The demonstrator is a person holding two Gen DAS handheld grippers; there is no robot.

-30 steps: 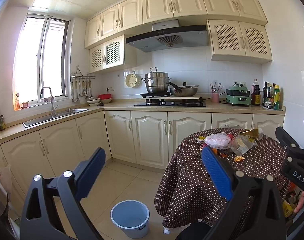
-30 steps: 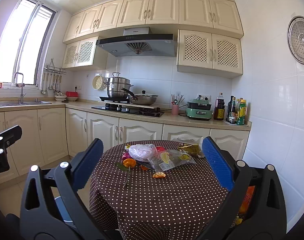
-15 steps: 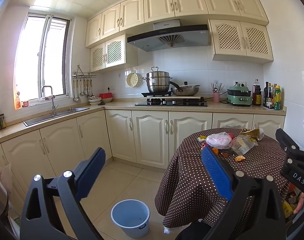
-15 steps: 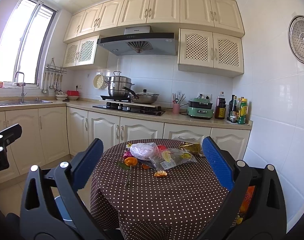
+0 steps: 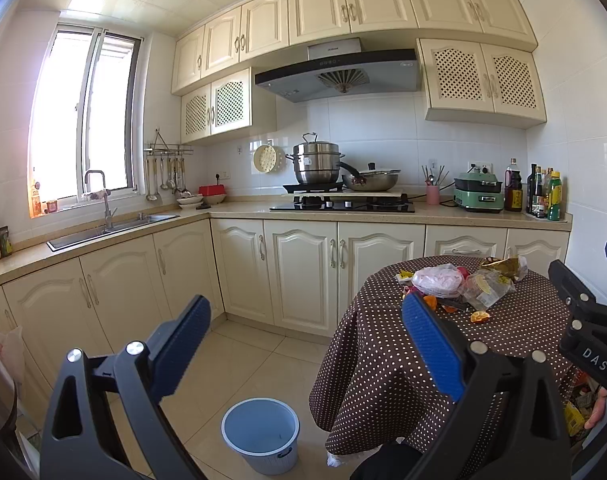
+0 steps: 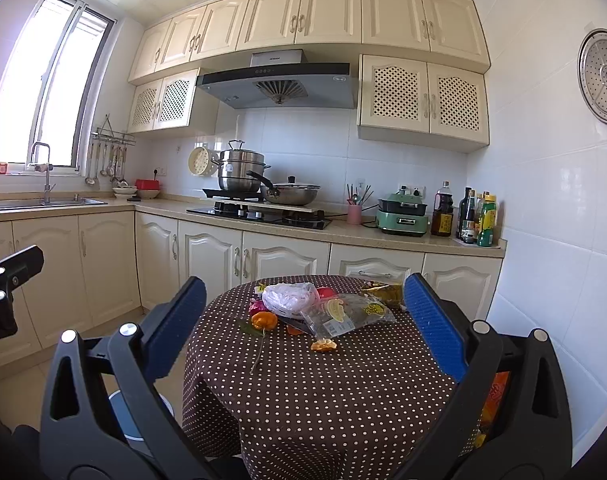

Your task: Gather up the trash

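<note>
Tongs, left (image 5: 303,336) and right (image 6: 303,312), released above trash (image 6: 323,308) on table (image 6: 343,400).

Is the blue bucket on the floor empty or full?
Empty, as far as visible: the bucket stands upright and its bare blue bottom shows.

1. Cream cabinets (image 5: 303,280) above & below an L-shaped counter (image 5: 343,216).
2. Bright window (image 5: 83,120) over the sink (image 5: 111,232), left side.
3. White tiled walls (image 6: 543,200), pale tile floor (image 5: 243,360).

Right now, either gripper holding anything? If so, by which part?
Nothing held. Left gripper and right gripper are both open and empty; the trash sits untouched on the table.
</note>
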